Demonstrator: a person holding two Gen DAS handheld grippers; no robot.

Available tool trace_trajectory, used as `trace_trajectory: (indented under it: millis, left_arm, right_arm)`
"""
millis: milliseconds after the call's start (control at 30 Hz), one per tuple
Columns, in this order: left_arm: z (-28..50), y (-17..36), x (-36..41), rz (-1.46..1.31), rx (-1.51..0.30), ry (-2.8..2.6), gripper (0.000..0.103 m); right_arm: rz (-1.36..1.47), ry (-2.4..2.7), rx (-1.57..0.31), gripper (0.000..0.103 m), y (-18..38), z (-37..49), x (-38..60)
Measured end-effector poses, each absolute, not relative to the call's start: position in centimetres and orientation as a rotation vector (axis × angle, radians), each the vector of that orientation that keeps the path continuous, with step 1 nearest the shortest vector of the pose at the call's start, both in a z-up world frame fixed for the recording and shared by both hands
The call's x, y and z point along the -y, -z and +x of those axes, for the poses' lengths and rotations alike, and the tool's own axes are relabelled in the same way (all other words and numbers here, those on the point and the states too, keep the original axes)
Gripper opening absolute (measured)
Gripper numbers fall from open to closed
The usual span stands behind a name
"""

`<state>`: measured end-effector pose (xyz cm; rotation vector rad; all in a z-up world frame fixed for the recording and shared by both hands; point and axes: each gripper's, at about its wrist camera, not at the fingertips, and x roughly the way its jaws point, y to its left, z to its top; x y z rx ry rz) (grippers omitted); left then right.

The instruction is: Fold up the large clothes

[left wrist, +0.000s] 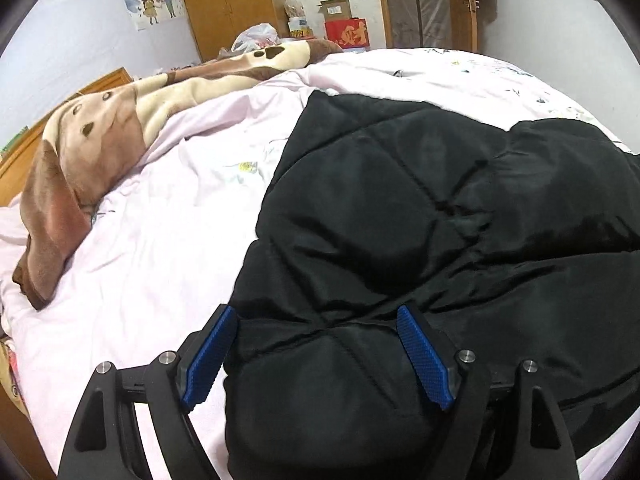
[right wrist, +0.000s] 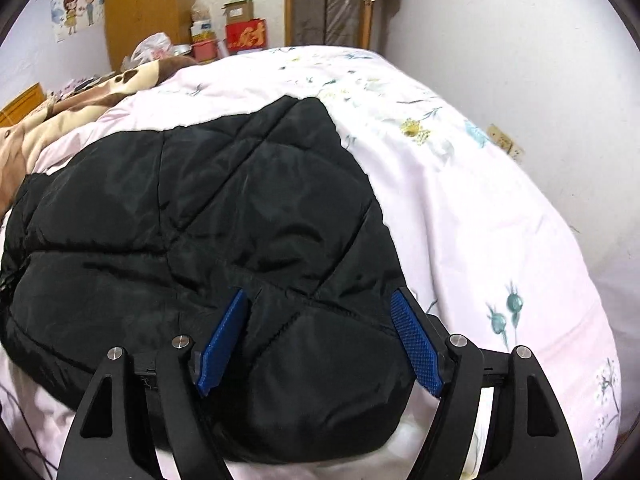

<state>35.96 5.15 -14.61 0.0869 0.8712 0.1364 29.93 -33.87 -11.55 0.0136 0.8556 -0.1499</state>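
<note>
Currently the black padded jacket (left wrist: 400,208) lies flat on the bed (left wrist: 160,248), near hem at lower centre under both wide, empty tongs, left (left wrist: 316,354) and right (right wrist: 318,344), equally close.

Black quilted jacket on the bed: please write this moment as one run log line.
black quilted jacket lies on pink quilt | left gripper open, over near left edge | right gripper open, over near right edge

Bright even indoor light, soft shadows, sharp focus, strong fisheye bending, dark vignette at the corners
</note>
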Motion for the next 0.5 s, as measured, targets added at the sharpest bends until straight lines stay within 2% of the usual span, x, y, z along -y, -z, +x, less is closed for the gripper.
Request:
trace_trajectory:
  millis: [33, 333, 400, 500]
  left_arm:
    - [36.2, 15.1, -5.4, 0.077, -0.883, -0.133, 0.088]
    - [37.6, 18.2, -6.1, -0.032, -0.948, -0.126, 0.096]
    - [38.0, 18.6, -6.6, -0.062, -0.966, -0.122, 0.097]
    - [38.1, 18.1, -6.0, 0.000, -0.959, -0.128, 0.097]
  right_arm:
    - [-0.024, 0.141, -0.870, 0.074, 12.3, 30.2, 33.6]
    - [0.044, 0.140, -0.907, 0.083, 15.6, 32.7, 34.0]
    - [0.051, 0.138, -0.917, 0.088, 15.9, 32.9, 34.3]
    - [0.065, 0.138, -0.929, 0.088, 15.6, 33.3, 34.5]
